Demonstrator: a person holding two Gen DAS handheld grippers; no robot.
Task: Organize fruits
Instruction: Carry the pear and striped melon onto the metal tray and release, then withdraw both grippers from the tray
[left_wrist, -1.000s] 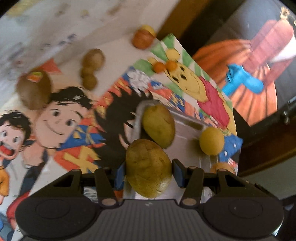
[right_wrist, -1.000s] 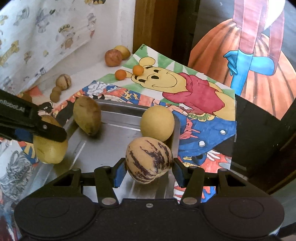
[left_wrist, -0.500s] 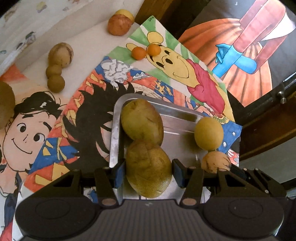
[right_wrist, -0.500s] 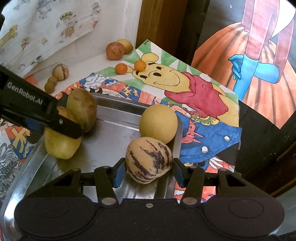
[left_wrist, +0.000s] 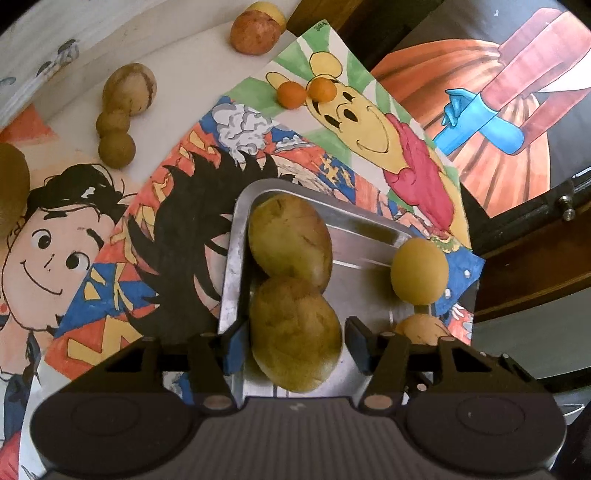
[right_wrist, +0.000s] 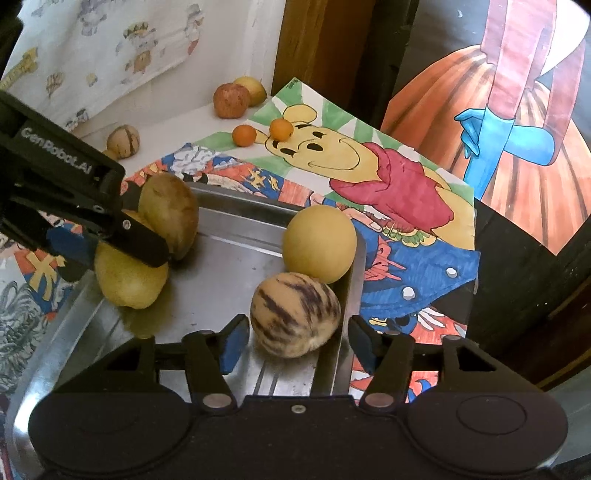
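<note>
A metal tray (left_wrist: 236, 258) (right_wrist: 229, 266) lies on cartoon posters. My left gripper (left_wrist: 291, 341) stands open around a yellow-green mango (left_wrist: 295, 332) (right_wrist: 129, 280) resting in the tray, against a second mango (left_wrist: 290, 240) (right_wrist: 170, 214). My right gripper (right_wrist: 295, 338) is open around a striped melon-like fruit (right_wrist: 295, 314) lying in the tray by its right wall; its right finger is outside that wall. A round yellow fruit (right_wrist: 319, 247) (left_wrist: 419, 271) sits just beyond it.
Two small oranges (left_wrist: 306, 92) (right_wrist: 262, 131) lie on the bear poster. A red apple (left_wrist: 255, 31) (right_wrist: 231, 99), a yellow fruit (right_wrist: 253, 88), brown round fruits (left_wrist: 118, 125) and a kiwi (left_wrist: 11, 188) lie on the white surface behind. Dark wood furniture (left_wrist: 535, 258) stands right.
My left gripper moved forward over the tray, lowered its mango beside the other mango and opened. My right gripper opened and the striped fruit now rests in the tray.
</note>
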